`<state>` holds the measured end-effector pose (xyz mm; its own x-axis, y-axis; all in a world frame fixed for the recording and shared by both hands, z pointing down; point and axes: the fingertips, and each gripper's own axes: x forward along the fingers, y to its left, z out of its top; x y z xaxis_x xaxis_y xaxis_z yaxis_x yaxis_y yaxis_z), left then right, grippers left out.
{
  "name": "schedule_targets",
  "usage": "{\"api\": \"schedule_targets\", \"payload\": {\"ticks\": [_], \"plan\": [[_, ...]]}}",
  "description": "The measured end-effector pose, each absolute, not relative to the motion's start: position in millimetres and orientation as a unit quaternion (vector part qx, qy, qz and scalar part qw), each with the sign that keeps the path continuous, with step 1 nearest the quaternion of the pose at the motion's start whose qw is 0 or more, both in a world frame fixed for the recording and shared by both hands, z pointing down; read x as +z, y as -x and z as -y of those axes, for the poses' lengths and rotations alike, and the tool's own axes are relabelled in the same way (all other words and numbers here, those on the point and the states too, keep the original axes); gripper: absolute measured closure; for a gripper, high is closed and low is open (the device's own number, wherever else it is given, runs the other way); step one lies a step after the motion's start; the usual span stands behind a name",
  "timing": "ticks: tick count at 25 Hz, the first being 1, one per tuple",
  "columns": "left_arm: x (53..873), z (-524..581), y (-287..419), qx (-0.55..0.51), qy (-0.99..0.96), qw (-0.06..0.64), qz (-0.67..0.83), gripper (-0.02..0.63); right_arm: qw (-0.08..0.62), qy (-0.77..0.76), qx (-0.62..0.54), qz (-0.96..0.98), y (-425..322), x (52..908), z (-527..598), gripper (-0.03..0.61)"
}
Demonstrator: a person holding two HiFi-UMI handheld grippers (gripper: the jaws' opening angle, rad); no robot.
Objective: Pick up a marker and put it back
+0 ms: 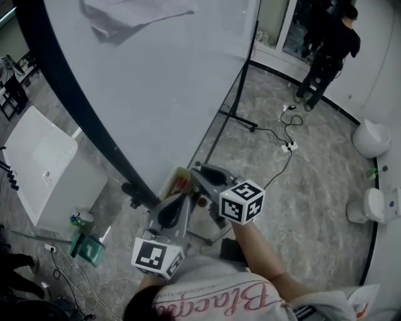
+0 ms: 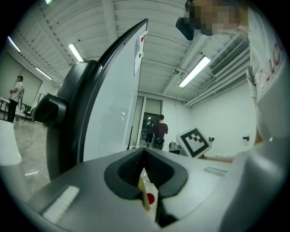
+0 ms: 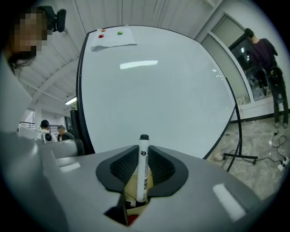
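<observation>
Standing clamped inside right claw [image 3: 143,149] — marker [image 3: 143,170].

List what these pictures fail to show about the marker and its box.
- marker lower end: right gripper view, hidden by the right gripper body.
- Its print: same view, too small.
- box contents: head view, covered by left gripper and right gripper; too small.
- sheet on whiteboard: head view, cut by top edge.

Whiteboard [image 1: 156,81], standing person [image 1: 329,47], power strip [image 1: 289,147], white cabinet [image 1: 44,169]
</observation>
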<state>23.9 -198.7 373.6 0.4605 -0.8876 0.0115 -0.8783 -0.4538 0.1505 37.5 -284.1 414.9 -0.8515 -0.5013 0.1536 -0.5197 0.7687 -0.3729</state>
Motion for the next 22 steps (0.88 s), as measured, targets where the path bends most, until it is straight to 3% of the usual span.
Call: {"api": "schedule_targets", "payload": {"ticks": [12,18,22], "plan": [[351.8,198.1,-20.6,-0.067,-0.867,0.061,0.491,0.615,-0.135,-0.345,0.066,0.926,-87.0,292.1,236.6,0.509],[338.9,195.6,-26.5,-0.066,-0.873,0.01,0.483,0.615,-0.149,-0.357,0.013,0.922,-89.2,272.0,218.2,0.511],[334.4,194.2,-26.2,-0.08,-0.874,0.011,0.478,0.615,-0.148,-0.351,0.009,0.924,-84.8,270.1,214.9,0.511]]}}
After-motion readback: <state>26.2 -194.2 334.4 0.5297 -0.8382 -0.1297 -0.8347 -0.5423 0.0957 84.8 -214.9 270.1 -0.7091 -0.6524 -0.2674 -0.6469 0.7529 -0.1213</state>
